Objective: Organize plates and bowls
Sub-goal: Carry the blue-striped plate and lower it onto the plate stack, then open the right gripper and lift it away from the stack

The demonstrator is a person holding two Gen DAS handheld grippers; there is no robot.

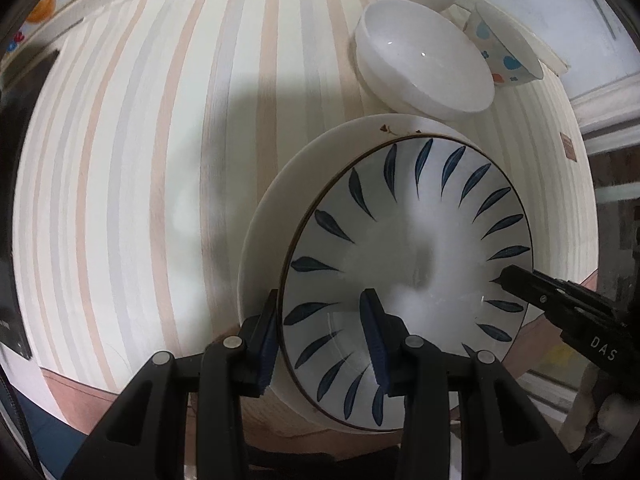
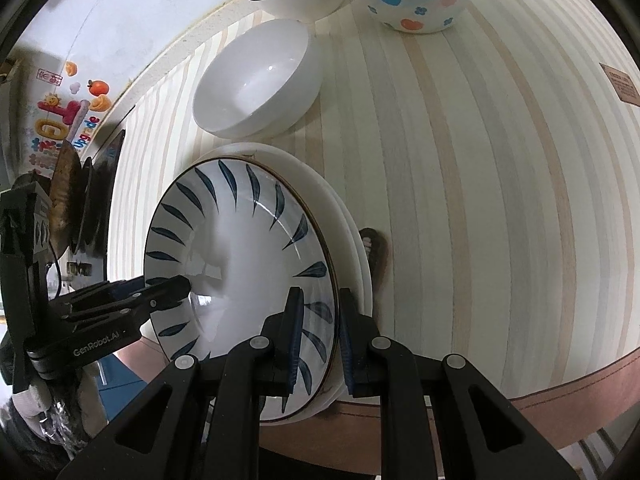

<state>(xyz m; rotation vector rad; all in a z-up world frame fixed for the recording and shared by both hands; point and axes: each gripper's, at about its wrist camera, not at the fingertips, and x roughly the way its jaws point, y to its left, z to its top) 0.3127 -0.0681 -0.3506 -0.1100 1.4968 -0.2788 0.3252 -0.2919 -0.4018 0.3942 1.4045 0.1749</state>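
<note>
Your left gripper [image 1: 322,332] and right gripper [image 2: 318,330] both straddle the leaf plate's [image 1: 408,248] rim, jaws apart; stacked on the white plate [image 1: 280,208]. Three bowls [image 1: 420,56] upper right remain unstacked.

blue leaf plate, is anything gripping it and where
Both tongs straddle the blue leaf plate at opposite edges of its rim: the left tongs at one side, the right tongs at the other. Whether they are clamped tight cannot be told.

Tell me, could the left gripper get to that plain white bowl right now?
Probably not yet: the left gripper straddles the rim of the blue-leaf plate. The plain white bowl sits just beyond, nothing between.
</note>
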